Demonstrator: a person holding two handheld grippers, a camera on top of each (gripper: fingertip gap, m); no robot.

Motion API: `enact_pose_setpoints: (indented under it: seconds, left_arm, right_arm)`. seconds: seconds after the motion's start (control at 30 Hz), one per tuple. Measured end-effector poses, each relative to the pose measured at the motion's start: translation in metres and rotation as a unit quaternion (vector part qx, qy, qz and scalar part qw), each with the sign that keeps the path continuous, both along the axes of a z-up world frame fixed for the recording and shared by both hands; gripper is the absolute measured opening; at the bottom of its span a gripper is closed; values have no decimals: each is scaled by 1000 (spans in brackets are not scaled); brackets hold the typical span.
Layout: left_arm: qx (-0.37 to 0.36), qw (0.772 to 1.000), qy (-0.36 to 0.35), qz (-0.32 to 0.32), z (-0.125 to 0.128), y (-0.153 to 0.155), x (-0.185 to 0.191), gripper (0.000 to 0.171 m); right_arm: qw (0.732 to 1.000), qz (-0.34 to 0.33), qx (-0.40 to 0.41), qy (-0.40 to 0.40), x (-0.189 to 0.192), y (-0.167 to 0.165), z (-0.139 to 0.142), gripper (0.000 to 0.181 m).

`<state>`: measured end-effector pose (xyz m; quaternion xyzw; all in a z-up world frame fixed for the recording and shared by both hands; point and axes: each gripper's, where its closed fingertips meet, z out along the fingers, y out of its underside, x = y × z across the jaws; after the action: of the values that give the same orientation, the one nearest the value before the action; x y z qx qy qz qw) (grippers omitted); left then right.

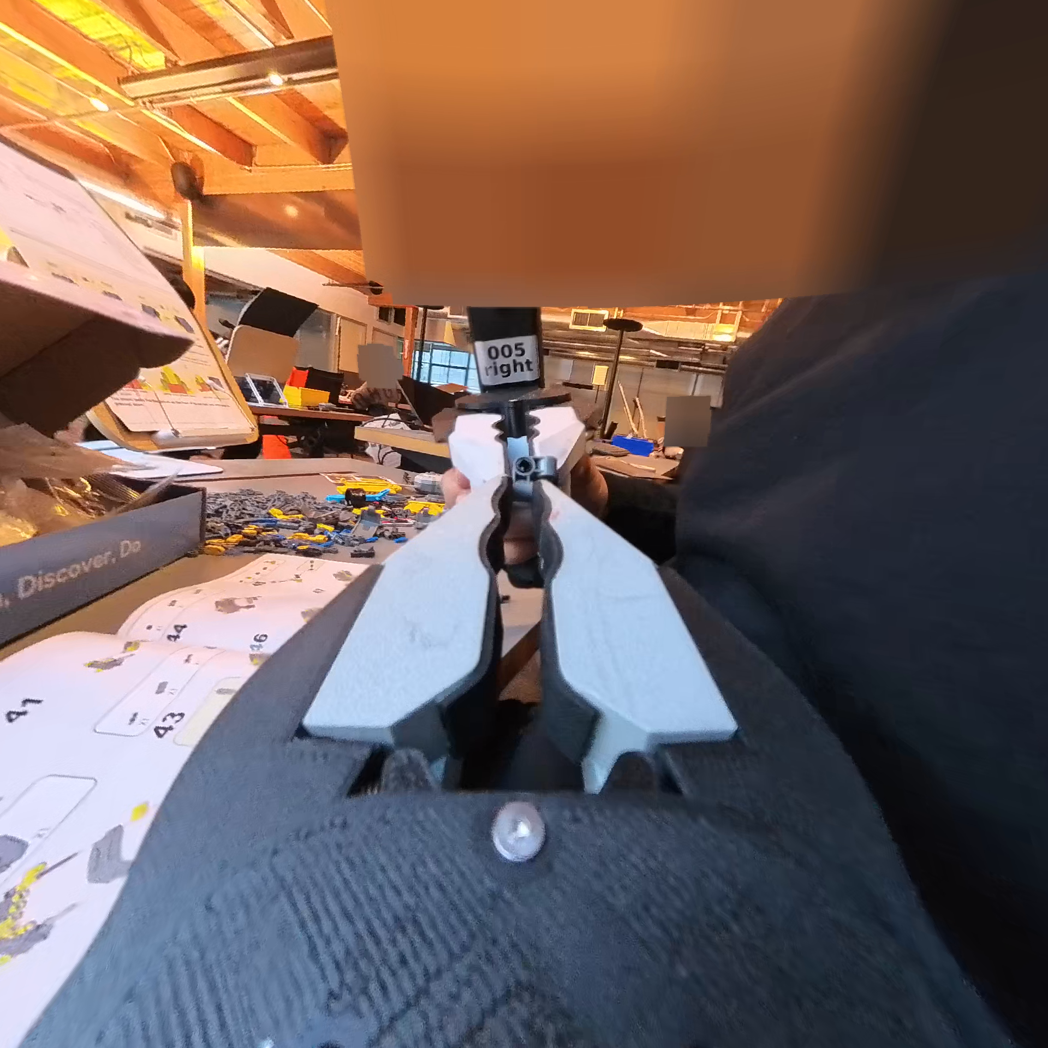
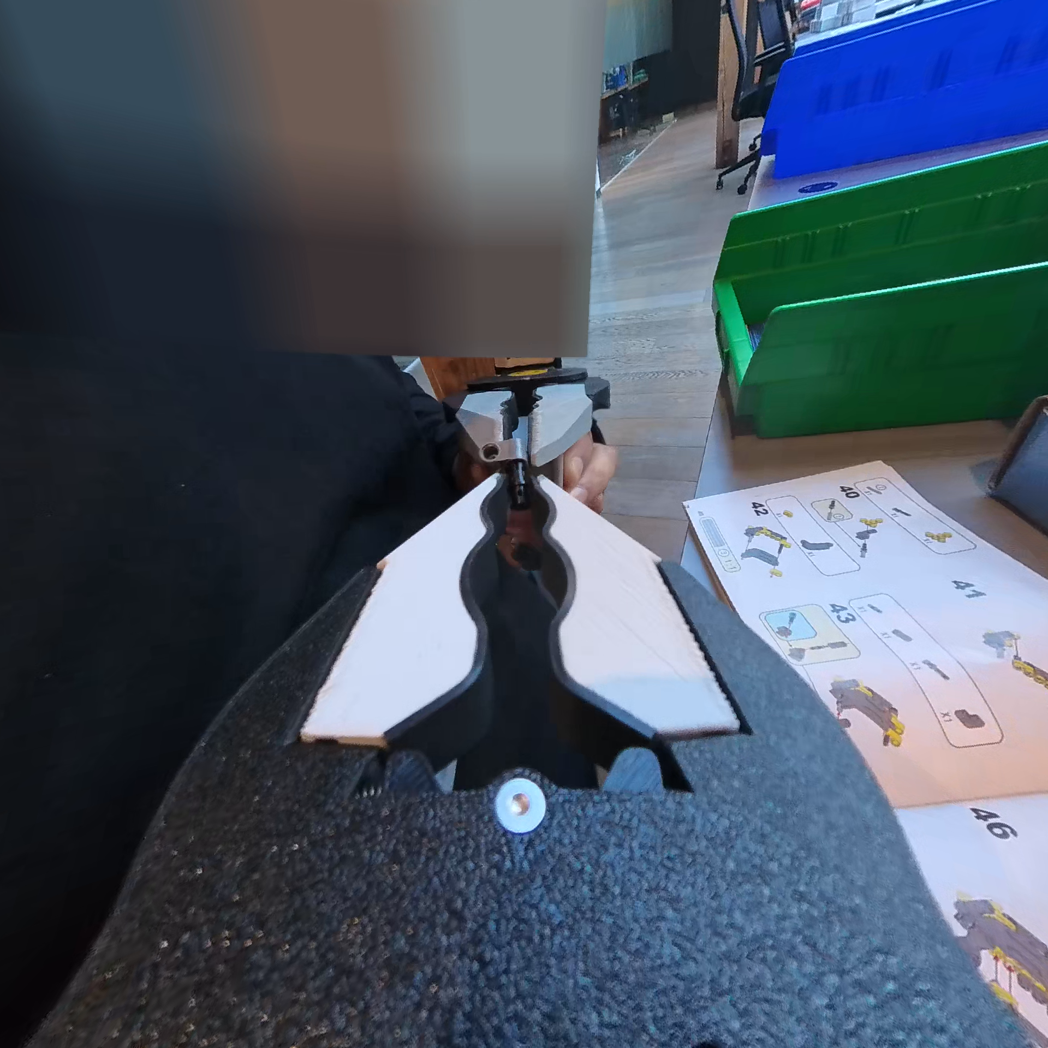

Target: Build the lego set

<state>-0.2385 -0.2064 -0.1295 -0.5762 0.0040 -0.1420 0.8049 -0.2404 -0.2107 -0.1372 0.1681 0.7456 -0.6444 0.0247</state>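
A small grey plastic building-toy connector with a round cross-holed eye (image 1: 524, 466) is seen held in the air between the two grippers, in front of a person's dark-clothed torso (image 1: 850, 567) and off the table's near edge. In the right wrist view the same connector (image 2: 502, 451) appears as a grey piece with a side hole, and a short black ribbed pin (image 2: 516, 482) is seen projecting from it.

The left gripper (image 1: 522, 482), with white fingers lined in black, is closed to a narrow gap at the tips and is clamped on the grey connector. The right gripper (image 2: 517, 482) is likewise nearly closed, its tips pinched on the black pin. The two grippers are pointed at each other, tip to tip, each level and roughly horizontal. A hand (image 2: 590, 470) is seen behind the left gripper, and another hand (image 1: 459, 482) behind the right one.

To the side, an open white instruction booklet with printed building steps (image 2: 884, 624) lies flat on the pale table (image 2: 794, 453), its corner reaching the table edge. Beyond it a scattered heap of grey, yellow and blue toy parts (image 1: 295, 527) is spread, with a dark cardboard box (image 1: 102, 561) beside it. Green plastic storage bins (image 2: 884, 317) and a blue bin (image 2: 907, 102) stand at the table's far side. Bare wooden floor (image 2: 652, 283) lies past the table edge.
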Motion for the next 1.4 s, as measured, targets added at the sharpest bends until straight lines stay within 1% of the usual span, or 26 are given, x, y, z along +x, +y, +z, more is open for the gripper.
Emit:
enact_pose_setpoints:
  seconds: [0.1, 0.43, 0.53, 0.57, 0.67, 0.73, 0.8, 0.9, 1.03, 1.13, 1.23, 1.3, 1.33, 1.4]
  left_arm:
    - [-7, 1000, -24, 1, -5, 0, -6, 5]
    - [-32, 999, -26, 26, -14, 2, -15, 6]
    - [-40, 998, -34, 17, -18, 3, -17, 6]
    - [-44, 998, -35, 11, -18, 3, -17, 9]
    - [-49, 998, -38, -5, -19, 3, -16, 7]
    - [-51, 998, -31, -8, -19, 3, -15, 6]
    - [-59, 998, -10, 16, -19, 2, -16, 6]
    - [-45, 998, -41, 22, -11, -1, -19, 6]
    - [-50, 997, -51, 20, -10, -1, -15, 5]
    - [-50, 996, -77, 6, -12, 2, -9, 5]
    - [-50, 995, -88, -2, -14, 3, -4, 5]
    - [-53, 995, -87, -3, -14, 5, -3, 5]
    - [-53, 994, -93, -4, -14, 6, -3, 5]
    - [-50, 994, -100, -4, -15, 6, -5, 5]
  right_arm:
    - [1000, -8, 9, -8, -5, 0, -5, 7]
    - [999, -13, 16, -32, -14, 1, -14, 6]
    - [999, -16, 26, -35, -15, 2, -17, 6]
    - [999, -16, 31, -37, -15, 2, -19, 6]
    - [998, -18, 34, -44, -14, 2, -19, 6]
    - [998, -16, 32, -50, -14, 1, -20, 6]
    - [998, -22, 32, -48, -15, 1, -20, 6]
    - [998, -37, 17, -37, -16, -2, -12, 5]
    - [997, -49, -13, -59, -12, -1, -12, 5]
    - [997, -71, 13, -31, -7, 2, -15, 5]
    - [988, -105, 98, 47, -2, 5, -17, 5]
    - [981, -119, 133, 80, -1, 7, -18, 6]
    - [979, -125, 136, 86, -2, 8, -18, 6]
    - [983, -130, 109, 66, -3, 8, -19, 5]
